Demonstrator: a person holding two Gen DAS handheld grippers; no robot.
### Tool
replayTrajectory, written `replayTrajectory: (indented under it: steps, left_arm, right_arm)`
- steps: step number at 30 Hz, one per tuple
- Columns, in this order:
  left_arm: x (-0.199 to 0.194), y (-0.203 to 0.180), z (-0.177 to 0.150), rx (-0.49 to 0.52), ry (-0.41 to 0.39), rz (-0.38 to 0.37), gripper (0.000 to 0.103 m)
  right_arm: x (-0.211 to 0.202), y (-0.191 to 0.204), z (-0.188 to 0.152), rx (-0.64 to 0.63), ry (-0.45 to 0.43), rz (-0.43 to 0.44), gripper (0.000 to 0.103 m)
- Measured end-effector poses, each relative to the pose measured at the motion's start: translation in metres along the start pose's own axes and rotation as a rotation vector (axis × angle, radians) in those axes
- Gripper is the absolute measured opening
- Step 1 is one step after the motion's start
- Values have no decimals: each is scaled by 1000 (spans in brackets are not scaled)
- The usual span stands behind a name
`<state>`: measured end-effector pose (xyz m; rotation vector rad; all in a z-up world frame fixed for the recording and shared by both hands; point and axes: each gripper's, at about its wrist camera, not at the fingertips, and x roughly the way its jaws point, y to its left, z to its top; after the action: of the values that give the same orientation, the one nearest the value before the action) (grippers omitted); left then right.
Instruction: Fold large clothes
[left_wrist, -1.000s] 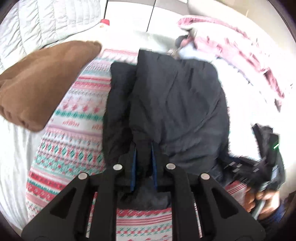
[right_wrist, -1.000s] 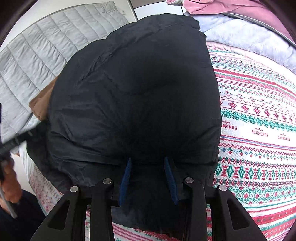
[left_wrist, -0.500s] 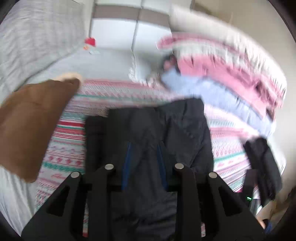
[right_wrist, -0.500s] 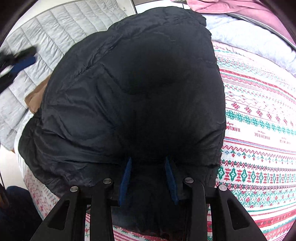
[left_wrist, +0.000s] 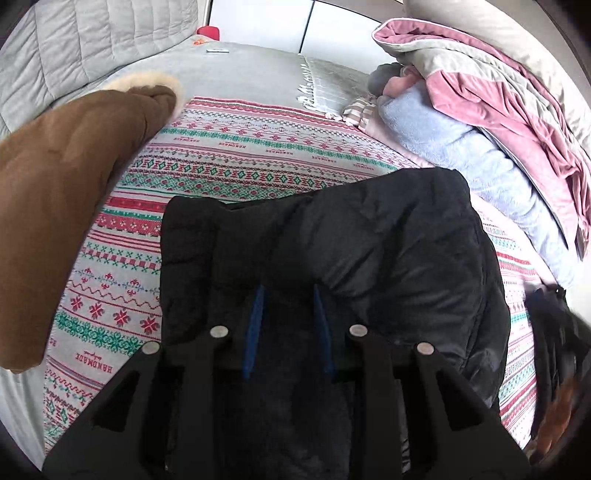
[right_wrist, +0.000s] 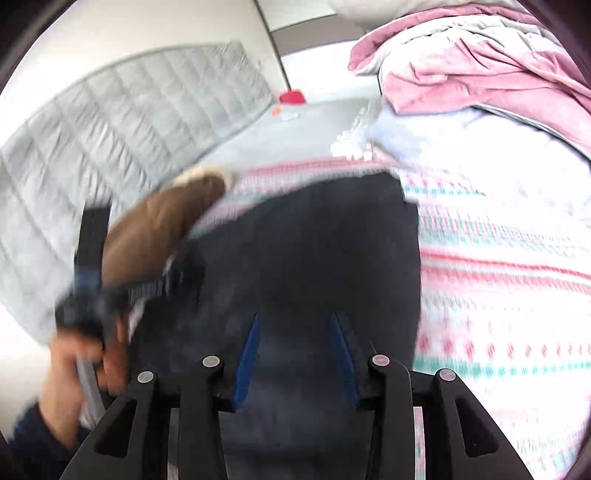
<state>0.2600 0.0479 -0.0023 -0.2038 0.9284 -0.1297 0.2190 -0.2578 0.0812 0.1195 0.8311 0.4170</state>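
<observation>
While the black jacket (left_wrist: 369, 258) lay folded in a thick bundle on the patterned blanket (left_wrist: 229, 162) of the bed, the left claw (left_wrist: 288, 325) hung over its near edge with its blue pads apart, having just been opening, and whether any cloth sat between them could not be told against the dark fabric. Seen through heavy blur, the right claw (right_wrist: 295, 354) likewise stood apart over the near part of the jacket (right_wrist: 314, 251), gripping nothing that showed, with a brown coat (left_wrist: 66, 192) lying just beside the jacket on the left and pink bedding (left_wrist: 498, 92) heaped well apart at the right.
</observation>
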Motion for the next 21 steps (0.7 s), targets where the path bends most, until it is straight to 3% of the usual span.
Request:
replayTrajectory:
  steps: [5,8,12,21]
  left_arm:
    - [13,5,4,7,-3,19,30]
    - [23,12,4,-25,-8,21,30]
    - [31,8,0,-10,-28,58,30]
    - [42,4,-8,8,-22,82,30]
  right_arm:
    - [54,-24,47,120,36,7,40]
    - [100,-32,61,138,122,-32,40]
    - [159,-32,50,76,236,-140,40]
    - [180,-26,35,62,243,-187,40]
